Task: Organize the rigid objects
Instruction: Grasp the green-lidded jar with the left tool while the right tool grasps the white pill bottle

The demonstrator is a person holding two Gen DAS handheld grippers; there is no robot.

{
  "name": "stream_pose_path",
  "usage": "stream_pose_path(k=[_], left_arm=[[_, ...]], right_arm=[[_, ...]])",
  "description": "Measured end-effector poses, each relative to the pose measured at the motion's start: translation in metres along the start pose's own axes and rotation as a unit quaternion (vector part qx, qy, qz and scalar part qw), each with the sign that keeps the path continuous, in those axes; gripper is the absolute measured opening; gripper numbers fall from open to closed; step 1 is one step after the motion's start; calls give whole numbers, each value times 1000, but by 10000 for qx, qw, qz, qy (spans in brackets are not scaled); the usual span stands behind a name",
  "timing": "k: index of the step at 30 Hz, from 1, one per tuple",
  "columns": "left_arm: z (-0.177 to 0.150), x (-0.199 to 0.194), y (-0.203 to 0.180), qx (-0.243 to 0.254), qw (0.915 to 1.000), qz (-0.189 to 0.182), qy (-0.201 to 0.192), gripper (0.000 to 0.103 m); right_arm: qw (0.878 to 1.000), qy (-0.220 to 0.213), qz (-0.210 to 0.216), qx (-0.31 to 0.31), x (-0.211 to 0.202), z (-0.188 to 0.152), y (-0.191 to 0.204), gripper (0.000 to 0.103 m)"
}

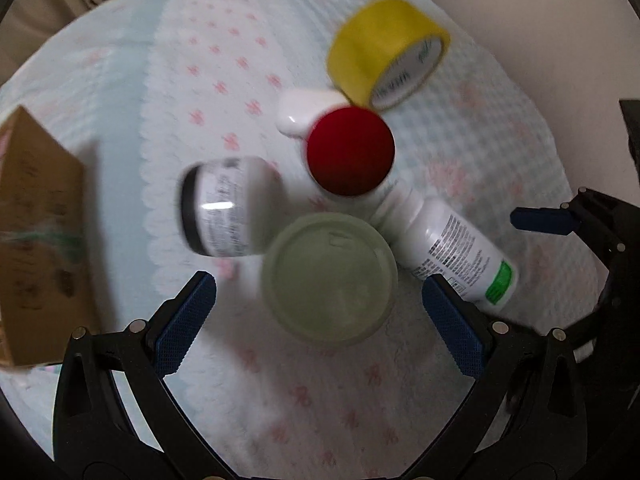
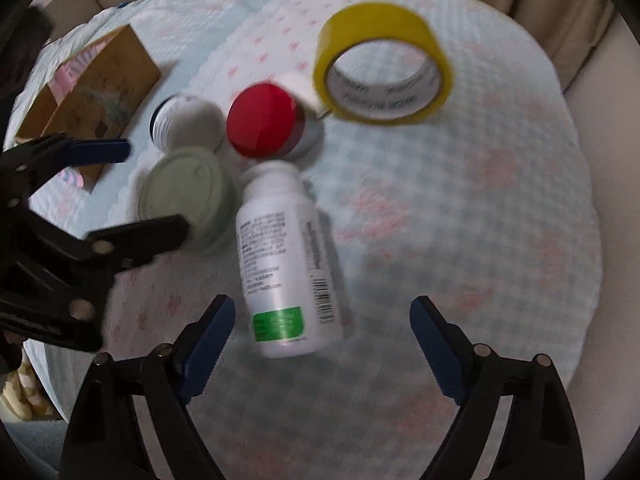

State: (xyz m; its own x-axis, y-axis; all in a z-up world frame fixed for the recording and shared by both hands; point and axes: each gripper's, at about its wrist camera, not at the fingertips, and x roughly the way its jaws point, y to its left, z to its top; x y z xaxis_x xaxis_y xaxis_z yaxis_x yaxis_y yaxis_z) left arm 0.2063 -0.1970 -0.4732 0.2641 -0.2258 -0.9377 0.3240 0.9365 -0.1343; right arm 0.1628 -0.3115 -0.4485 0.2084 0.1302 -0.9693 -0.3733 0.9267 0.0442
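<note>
On a round cloth-covered table lie a pale green lidded container, a red-capped jar, a white bottle on its side, a white jar with a black lid on its side, a yellow tape roll and a small white case. My left gripper is open, its jaws either side of the green container; it shows in the right wrist view. My right gripper is open around the white bottle's base.
A brown cardboard box stands at the table's left side. The flowered table cloth covers the table to its rim. Beige upholstery lies beyond the far edge.
</note>
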Motion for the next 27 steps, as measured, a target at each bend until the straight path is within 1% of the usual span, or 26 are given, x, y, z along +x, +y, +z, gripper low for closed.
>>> stream_pose_path(k=[2,3,4,5,6,8,10,11,12,13,14,16,21,24,27], left_arm=[[-1,7,-2,-2,10000,6,70,96],[-2,11,-2,-30,9999,-7,100,95],[-1,13,-2,-47,9999,-1,103,94],[-2,15,-2,-67,9999,16,90,89],[-2,17,-2,-73,9999,34,93,86],[-2,22,-2,-90,9998,97,119,85],[0,29,-3,-126,9996,146,181,77],[2,32,-6,-154,9996,90,220,71],[3,34,-11,-132,9995,200,217,71],[3,34,-15,-103,9994,276,198,70],[3,35,-16,-109,9993,294,197,70],[3,35,-16,-182,9993,256,210,70],[-1,26,-11,-253,9992,181,242,70],[0,16,-4,-328,9992,122,207,70],[3,-3,1,-442,9990,71,79,70]], right_arm=[[10000,21,12,-96,7,-2,5,85],[9999,27,-9,-158,10,-2,7,81],[9998,50,-28,-198,13,-2,9,75],[9997,77,-50,-235,16,-1,11,72],[9996,80,-83,-251,18,0,12,72],[9995,62,-127,-266,22,1,13,70],[9993,29,-171,-326,23,4,15,66],[9991,38,-197,-370,24,5,17,64],[9990,59,-191,-409,26,6,18,55],[9989,83,-130,-437,28,8,20,50],[9988,74,-123,-478,28,9,22,48],[9982,73,-181,-564,27,8,25,48],[9987,123,-149,-464,22,11,26,47],[9992,129,-184,-330,14,13,25,47],[9997,89,-213,-115,0,13,22,47]])
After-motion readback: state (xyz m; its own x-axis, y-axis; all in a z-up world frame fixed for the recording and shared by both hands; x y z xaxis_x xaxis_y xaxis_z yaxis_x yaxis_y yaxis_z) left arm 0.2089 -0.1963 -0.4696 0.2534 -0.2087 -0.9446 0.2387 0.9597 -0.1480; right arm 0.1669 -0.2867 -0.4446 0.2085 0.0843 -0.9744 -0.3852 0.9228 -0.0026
